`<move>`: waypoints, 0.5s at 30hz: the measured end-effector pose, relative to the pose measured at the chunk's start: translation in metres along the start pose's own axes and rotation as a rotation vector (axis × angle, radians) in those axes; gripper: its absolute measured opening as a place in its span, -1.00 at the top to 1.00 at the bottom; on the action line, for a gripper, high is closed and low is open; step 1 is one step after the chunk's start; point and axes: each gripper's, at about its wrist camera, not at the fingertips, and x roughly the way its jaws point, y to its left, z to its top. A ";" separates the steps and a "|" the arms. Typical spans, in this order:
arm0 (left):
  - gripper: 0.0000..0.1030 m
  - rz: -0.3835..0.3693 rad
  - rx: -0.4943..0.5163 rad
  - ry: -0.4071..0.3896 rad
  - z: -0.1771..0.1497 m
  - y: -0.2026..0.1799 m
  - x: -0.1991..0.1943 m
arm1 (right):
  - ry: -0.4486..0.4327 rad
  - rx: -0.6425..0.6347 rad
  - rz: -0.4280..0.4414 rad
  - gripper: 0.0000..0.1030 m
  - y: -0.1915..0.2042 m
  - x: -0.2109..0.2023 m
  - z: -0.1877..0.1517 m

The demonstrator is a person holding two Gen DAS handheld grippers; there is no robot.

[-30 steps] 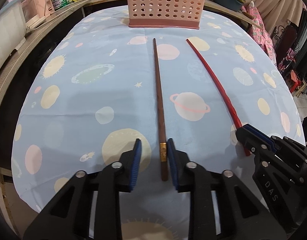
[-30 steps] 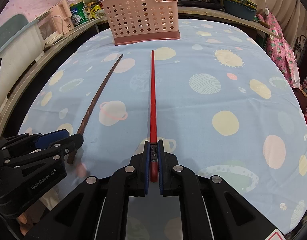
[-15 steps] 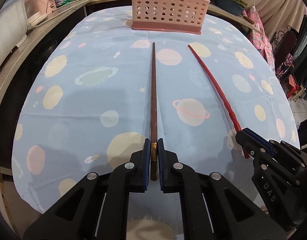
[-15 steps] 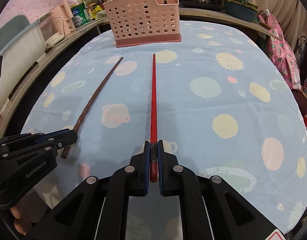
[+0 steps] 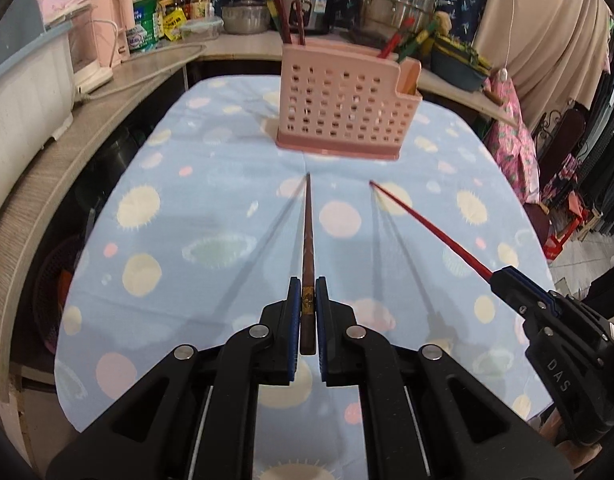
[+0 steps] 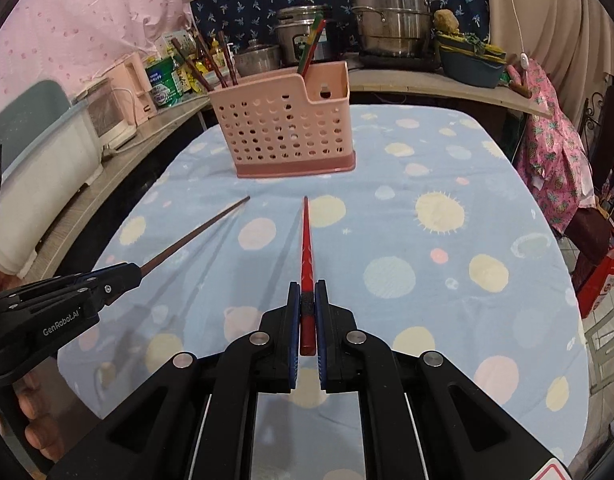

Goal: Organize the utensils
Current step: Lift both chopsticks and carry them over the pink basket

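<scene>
Left wrist view: left gripper [image 5: 307,304] clenching brown chopstick [image 5: 307,236], right gripper [image 6: 307,304] clenching red chopstick [image 6: 307,240]; both pointing straight ahead toward pink holder [image 5: 343,112]

Tablecloth [image 5: 187,240]: pale blue, printed with cream suns, pink discs and ringed planets. Utensil holder [image 5: 343,112], upper centre: pink, perforated, darker pink base. Centre chopstick [image 5: 308,232]: dark brown, gold band. Chopstick at right [image 5: 427,228]: red. Gripper pads [image 5: 294,320]: blue on black.

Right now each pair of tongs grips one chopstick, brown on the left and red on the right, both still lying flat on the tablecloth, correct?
Not flat: both are lifted. The left wrist view shows the brown chopstick and red chopstick casting shadows on the tablecloth below. The left tongs and right tongs do grip them.
</scene>
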 end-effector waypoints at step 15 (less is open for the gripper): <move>0.86 0.000 -0.028 -0.209 0.108 0.012 -0.032 | -0.201 0.030 0.028 0.87 -0.013 -0.026 0.106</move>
